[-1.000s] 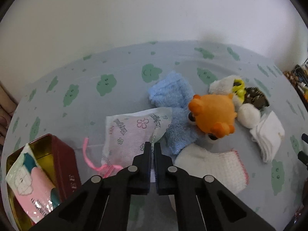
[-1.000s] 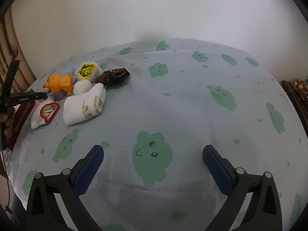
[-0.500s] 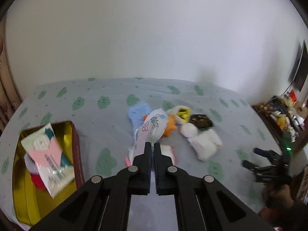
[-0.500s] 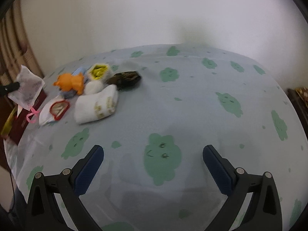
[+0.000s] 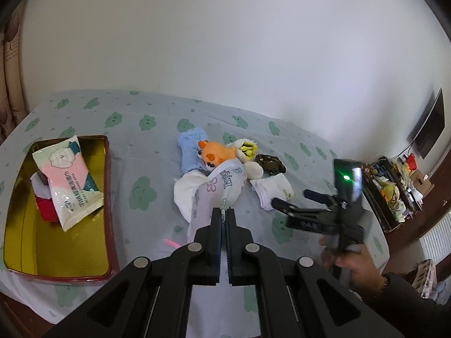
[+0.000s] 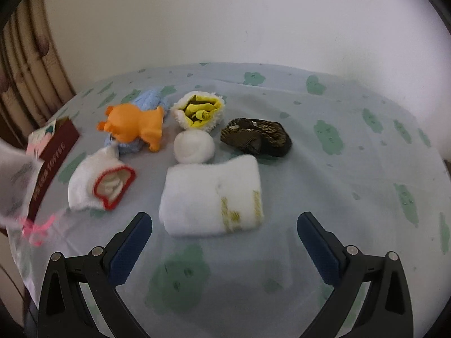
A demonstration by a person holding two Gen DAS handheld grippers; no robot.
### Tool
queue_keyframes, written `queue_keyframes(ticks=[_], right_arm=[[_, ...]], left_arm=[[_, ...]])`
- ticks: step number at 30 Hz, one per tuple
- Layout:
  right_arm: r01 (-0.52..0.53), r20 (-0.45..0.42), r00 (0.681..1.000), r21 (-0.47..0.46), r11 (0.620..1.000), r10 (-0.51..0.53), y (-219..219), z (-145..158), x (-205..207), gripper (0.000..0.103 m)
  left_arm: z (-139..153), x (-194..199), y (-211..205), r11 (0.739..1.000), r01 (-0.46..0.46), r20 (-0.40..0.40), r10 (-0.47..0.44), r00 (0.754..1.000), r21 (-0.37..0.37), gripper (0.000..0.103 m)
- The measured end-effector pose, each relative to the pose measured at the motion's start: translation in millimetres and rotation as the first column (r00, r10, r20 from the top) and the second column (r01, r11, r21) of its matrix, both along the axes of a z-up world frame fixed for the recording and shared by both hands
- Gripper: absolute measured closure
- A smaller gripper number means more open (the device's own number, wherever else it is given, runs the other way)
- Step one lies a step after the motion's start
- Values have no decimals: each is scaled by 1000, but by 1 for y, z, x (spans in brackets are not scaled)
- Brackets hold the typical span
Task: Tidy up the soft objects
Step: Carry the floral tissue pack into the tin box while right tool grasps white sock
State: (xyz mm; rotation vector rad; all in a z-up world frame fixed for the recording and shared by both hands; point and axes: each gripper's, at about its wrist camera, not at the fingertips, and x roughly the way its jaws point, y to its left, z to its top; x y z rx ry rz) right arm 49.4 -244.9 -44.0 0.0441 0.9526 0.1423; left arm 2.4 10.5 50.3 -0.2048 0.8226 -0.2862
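Partly, the bed, covered in a pale sheet printed with green clouds, is cut off by the lens rim and by both grippers. Near its left edge a red tin with a gold lining is seen, its front corner masked by the left gripper's arm; in the right wrist view only one red side of it shows. Inside it a tissue pack lies over something red that cannot be identified.

At the middle of the bed a cluster of soft things is gathered. A folded white towel with gold marks lies nearest the front edge, directly ahead of the right gripper, whose jaws are held wide apart with nothing between them. Beside it lie a white sock with a red cuff, an orange plush toy resting on a blue sock that is mostly hidden, a cream sock with a yellow inside, a dark patterned bundle and a small white ball.

A white printed gauze pouch is clamped between the jaws of the left gripper, lifted above the sheet and hiding part of the cluster; its print is unreadable. Its pink ribbon is blurred.
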Motion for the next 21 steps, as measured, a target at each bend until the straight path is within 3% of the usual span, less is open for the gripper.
queue_keyframes(ticks=[3,6,8,10,12,18,21], right_arm=[[34,-50,998,-41,999,-36,3,-12,16,0],[27,-62,998,0,1000,-27,2,-17,23,1],[9,-62,998,-13,1000,-10,3,-18,26,14],[-1,-49,999,-34,999,-1,3,-16,23,34],[1,-43,999,-8,1000,-1,-2,-14,18,41],[8,1,1000,-13,1000,-8,-8,-9,-19,49],[9,16,1000,-11,1000,-9,-9,-7,-35,49]], left_arm=[[7,-5,8,1000,-9,9,9,1000,-19,101],[13,-11,18,999,-26,14,27,1000,-45,101],[18,-16,27,997,-46,20,47,999,-62,101],[23,-19,35,995,-63,24,65,998,-72,101],[34,-26,48,992,-90,43,94,995,-82,101],[67,-31,93,982,-187,106,184,977,19,101],[69,-26,113,969,-231,109,220,969,93,101]])
